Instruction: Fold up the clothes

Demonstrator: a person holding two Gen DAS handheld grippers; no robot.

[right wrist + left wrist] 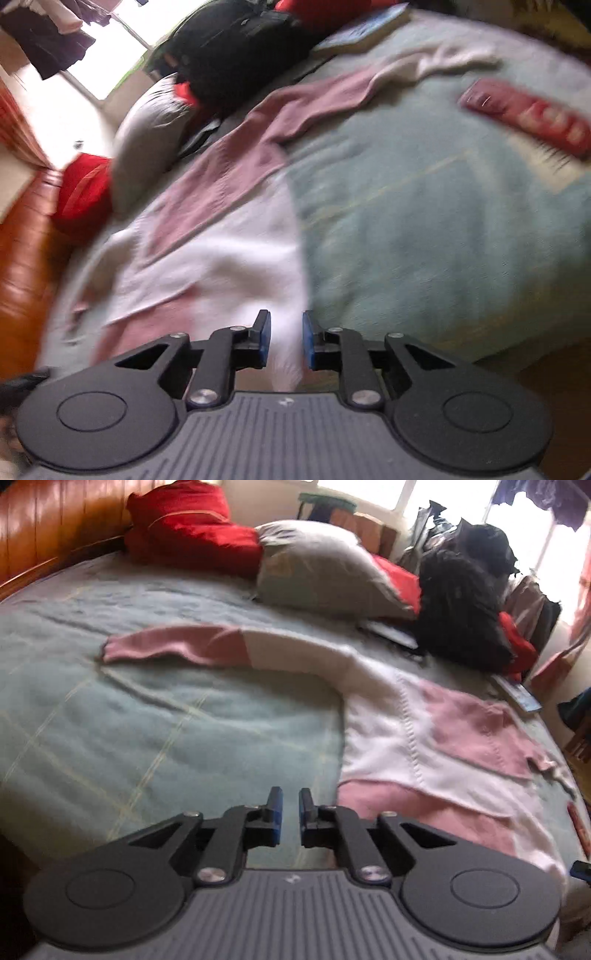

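Note:
A pink and white sweater (406,738) lies spread flat on the teal blanket (166,720). One sleeve (173,644) stretches out to the left. My left gripper (291,797) hovers over bare blanket just left of the sweater's pink hem, open by a narrow gap with nothing between its fingers. The right wrist view is blurred. There the sweater (221,240) fills the left half and its other sleeve (424,62) runs up to the right. My right gripper (286,321) is open over the sweater's white lower edge, holding nothing.
Red and grey pillows (317,565) and a black backpack (461,602) crowd the far side by the wooden headboard (48,528). A flat red packet (528,114) and a book (365,29) lie on the blanket. Bare blanket (424,240) lies right of the sweater.

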